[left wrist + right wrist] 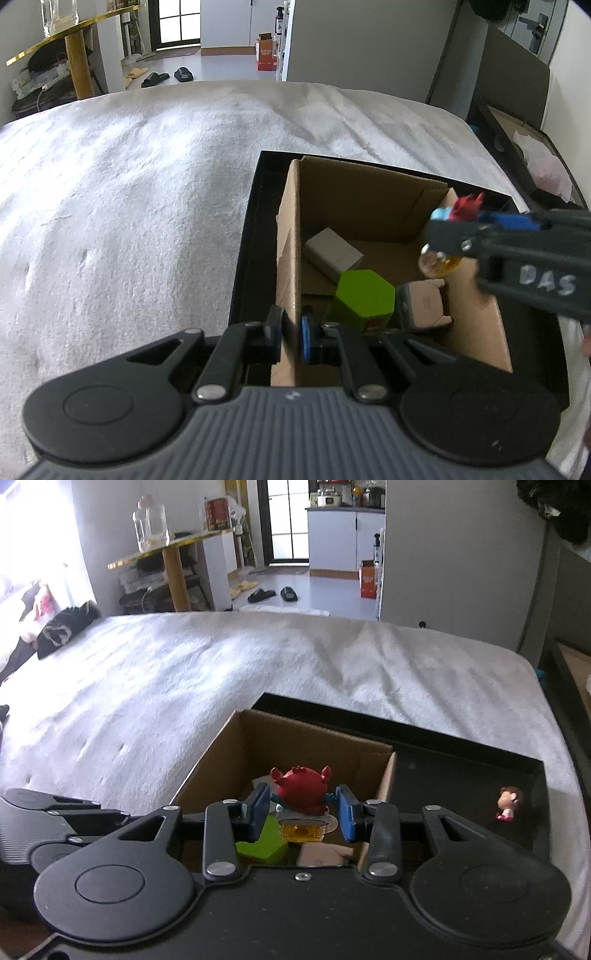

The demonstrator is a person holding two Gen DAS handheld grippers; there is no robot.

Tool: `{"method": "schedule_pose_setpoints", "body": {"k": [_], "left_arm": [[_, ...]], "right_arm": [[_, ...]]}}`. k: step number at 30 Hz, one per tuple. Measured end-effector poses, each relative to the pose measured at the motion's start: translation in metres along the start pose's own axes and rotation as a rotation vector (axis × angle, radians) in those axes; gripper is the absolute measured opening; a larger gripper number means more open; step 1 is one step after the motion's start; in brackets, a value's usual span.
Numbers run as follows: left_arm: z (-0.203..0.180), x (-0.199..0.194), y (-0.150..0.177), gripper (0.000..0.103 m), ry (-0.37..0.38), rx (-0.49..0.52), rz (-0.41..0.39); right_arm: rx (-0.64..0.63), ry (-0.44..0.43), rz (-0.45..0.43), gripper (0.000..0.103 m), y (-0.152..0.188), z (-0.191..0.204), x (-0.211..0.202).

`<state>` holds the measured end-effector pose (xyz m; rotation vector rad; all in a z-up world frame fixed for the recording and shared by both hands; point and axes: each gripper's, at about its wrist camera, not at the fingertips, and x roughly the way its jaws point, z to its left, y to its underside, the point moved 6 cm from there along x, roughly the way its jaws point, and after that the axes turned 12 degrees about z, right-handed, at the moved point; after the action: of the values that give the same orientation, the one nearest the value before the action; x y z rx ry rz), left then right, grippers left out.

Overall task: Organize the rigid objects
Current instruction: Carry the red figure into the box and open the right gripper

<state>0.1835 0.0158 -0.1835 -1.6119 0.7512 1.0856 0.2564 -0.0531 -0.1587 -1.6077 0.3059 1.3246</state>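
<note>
A cardboard box [354, 192] [317, 738] sits inside a black tray [245, 258] [461, 775] on the white bed. In it lie a green hexagonal block [364, 295] [264, 840], a white box [332, 253] and a tan toy chair [424, 302]. My left gripper [291, 334] is shut on the box's left wall. My right gripper [304, 808] [454, 229] is shut on a red crab figure with a yellow base [301, 790] [467, 205], held over the box's right side.
A small doll figure [509, 802] stands on the tray floor to the right of the box. The white bedspread [129, 203] spreads left and ahead. A second box with tissue [535, 162] sits off the bed's right edge.
</note>
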Motion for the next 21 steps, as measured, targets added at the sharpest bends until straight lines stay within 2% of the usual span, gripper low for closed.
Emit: {"method": "schedule_pose_setpoints", "body": {"k": [7,13,21], "left_arm": [[0.002,-0.001,0.001,0.010,0.014,-0.008,0.000],[0.001,-0.001,0.001,0.010,0.010,-0.006,0.003],[-0.001,0.001,-0.001,0.010,0.002,-0.008,0.013]], "right_arm": [[0.017,0.042,0.041,0.039,0.008,-0.005,0.020],[0.012,0.073,0.042,0.041,0.013,-0.009,0.025],[0.040,0.042,0.011,0.040,0.021,-0.017,0.007]]}}
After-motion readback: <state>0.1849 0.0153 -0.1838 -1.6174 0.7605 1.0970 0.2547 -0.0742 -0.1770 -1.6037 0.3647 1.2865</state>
